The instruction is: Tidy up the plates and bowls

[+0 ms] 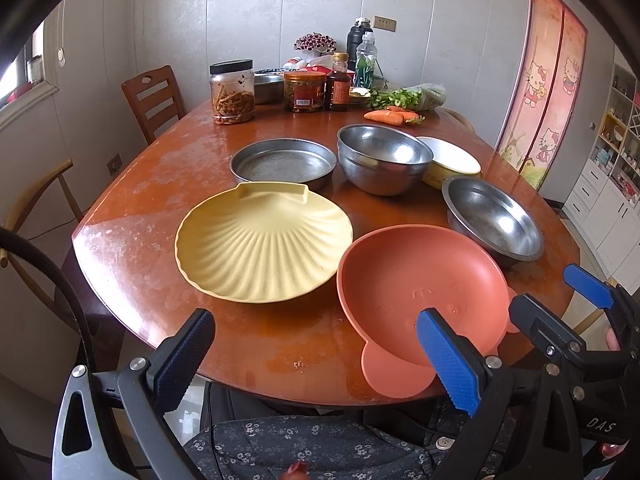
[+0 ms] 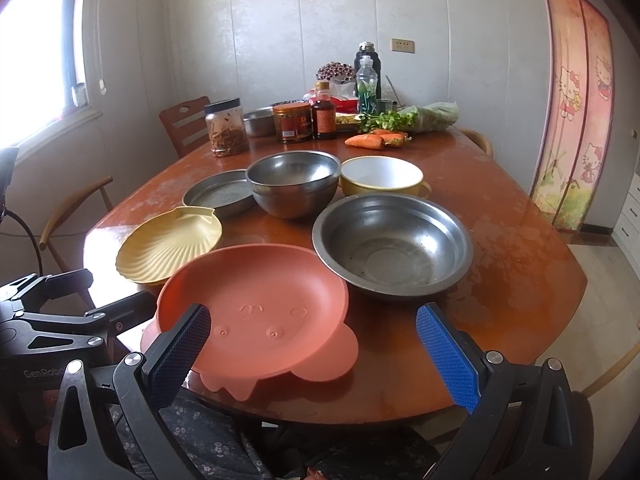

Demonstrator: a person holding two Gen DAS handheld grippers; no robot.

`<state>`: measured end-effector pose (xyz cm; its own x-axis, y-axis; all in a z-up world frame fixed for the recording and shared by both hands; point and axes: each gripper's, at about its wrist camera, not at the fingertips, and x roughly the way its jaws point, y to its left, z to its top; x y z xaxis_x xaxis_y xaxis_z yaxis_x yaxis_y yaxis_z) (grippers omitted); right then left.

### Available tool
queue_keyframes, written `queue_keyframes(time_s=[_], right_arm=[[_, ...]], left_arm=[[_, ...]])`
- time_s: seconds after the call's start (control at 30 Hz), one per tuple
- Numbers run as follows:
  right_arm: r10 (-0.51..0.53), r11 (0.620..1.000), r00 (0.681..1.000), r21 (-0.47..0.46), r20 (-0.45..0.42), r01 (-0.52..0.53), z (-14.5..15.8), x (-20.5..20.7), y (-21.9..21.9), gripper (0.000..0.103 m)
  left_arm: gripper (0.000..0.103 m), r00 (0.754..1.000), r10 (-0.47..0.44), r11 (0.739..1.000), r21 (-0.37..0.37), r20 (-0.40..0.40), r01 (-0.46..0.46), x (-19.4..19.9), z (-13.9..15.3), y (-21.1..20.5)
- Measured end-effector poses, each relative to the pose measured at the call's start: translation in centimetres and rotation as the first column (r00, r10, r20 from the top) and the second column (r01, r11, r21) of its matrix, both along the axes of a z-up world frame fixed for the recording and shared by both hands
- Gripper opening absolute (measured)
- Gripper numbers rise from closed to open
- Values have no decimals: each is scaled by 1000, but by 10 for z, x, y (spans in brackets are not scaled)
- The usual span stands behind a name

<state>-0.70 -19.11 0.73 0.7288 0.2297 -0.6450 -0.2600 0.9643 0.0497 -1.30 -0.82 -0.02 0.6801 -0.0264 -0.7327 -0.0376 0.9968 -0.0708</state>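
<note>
Between right tongs: orange plate, untouched.

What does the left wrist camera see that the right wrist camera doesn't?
Only the left wrist view shows the white shelf unit at the far right, and the right gripper from outside. Only the right wrist view shows the bright window and the left gripper from outside. Both show the orange plate, the yellow shell plate, the steel bowls and the table.
</note>
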Motion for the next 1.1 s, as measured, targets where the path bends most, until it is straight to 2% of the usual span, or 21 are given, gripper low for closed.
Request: queue_keyframes(time_s=[0.83,1.0,1.1], right_arm=[[35,999,999,2,1,-35,0,0,5,103],[77,996,997,39,30,-78,14,6,5,103],[137,990,989,33,51,-139,30,16,14,103]], left_arm=[[102,1000,23,1000,-5,0,-23,-2,-1,13],[102,999,54,998,-33,9,-53,0,3,33],[102,996,93,993,-68,5,-92,3,3,53]])
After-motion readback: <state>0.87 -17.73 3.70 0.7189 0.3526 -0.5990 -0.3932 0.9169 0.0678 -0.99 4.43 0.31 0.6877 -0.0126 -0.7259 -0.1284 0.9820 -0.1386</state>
